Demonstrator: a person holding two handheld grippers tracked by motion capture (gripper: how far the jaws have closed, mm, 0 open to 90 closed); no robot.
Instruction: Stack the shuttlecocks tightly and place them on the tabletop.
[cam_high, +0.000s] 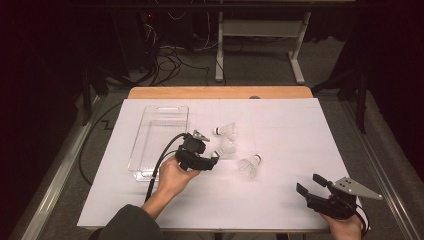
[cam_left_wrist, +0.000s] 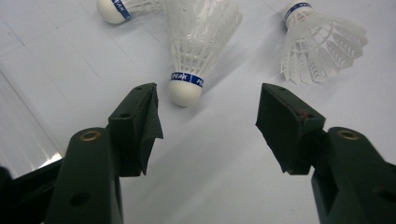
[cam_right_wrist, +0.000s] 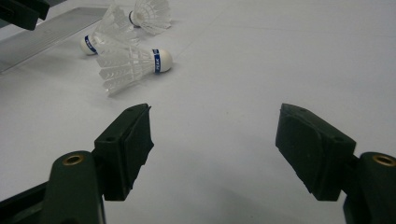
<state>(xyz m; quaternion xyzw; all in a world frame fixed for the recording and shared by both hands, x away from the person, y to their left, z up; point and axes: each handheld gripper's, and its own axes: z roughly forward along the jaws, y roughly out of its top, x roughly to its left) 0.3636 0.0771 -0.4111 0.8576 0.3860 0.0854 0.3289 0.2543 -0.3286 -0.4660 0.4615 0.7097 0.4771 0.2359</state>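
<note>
"PEAK" band on shuttlecock (cam_left_wrist: 198, 56)

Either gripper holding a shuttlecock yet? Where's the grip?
Nothing held. Left gripper is open, its fingers just short of the middle shuttlecock. Right gripper is open over bare table.

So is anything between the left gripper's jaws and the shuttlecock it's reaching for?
Nothing visible. The left gripper stands open, and the middle shuttlecock lies on bare white table just ahead, cork end toward the jaws. The other two shuttlecocks lie farther off.

I worked in a lab — dark room, cable tangle (cam_high: 167, 62) on floor, adj. desk frame (cam_high: 260, 40) behind my paper-covered table (cam_high: 280, 200).
</note>
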